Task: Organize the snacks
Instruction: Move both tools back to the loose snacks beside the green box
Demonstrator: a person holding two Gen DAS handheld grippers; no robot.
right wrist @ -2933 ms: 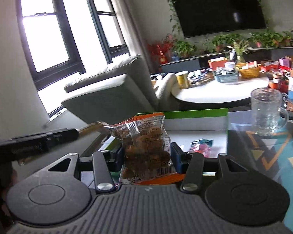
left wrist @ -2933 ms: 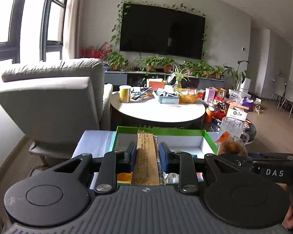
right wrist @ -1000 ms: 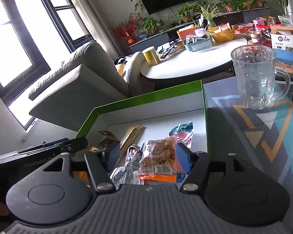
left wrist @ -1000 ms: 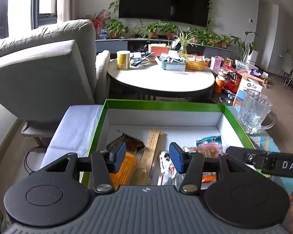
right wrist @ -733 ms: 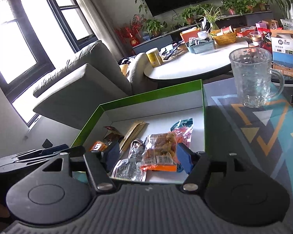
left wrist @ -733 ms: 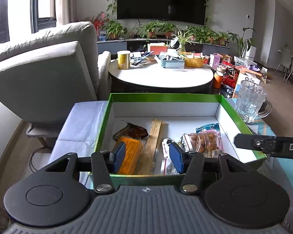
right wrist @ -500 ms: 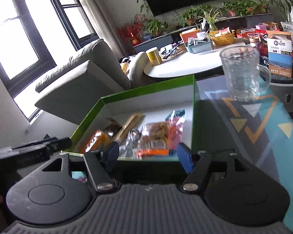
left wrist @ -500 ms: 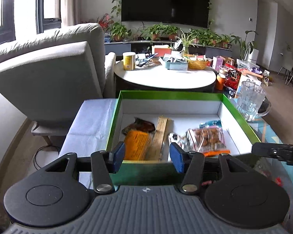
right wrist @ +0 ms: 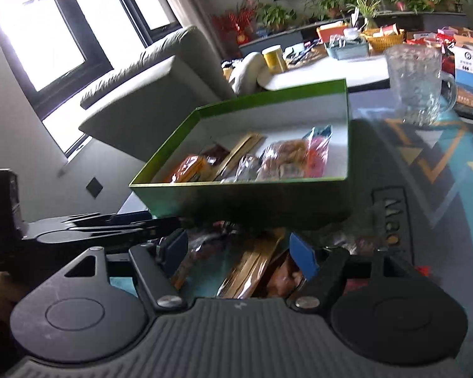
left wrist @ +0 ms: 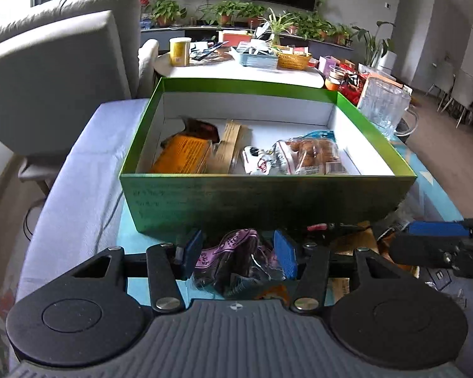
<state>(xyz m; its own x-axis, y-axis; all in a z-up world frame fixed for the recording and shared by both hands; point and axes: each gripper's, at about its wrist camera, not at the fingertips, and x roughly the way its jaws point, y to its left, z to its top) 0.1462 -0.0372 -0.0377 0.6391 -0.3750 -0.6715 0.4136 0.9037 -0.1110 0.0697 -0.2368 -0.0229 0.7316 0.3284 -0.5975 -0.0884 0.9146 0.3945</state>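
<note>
Green cardboard box with white inside (left wrist: 268,195) sat on teal patterned tabletop (right wrist: 441,163), filling 12 o'clock of both views. Inside it: orange packet (left wrist: 183,157), tan flat sleeve (left wrist: 228,149), clear bag of brown biscuits (left wrist: 309,157). Clear glass mug (right wrist: 416,85) stood at 2 o'clock, well apart from box. Left gripper (left wrist: 238,253) pads apart, dark purple-labelled snack pouch (left wrist: 236,264) between them, not pressed. Right gripper (right wrist: 236,252) jaws opening over loose packets before box; gold wrapper (right wrist: 252,264) lay between pads, untouched.
</note>
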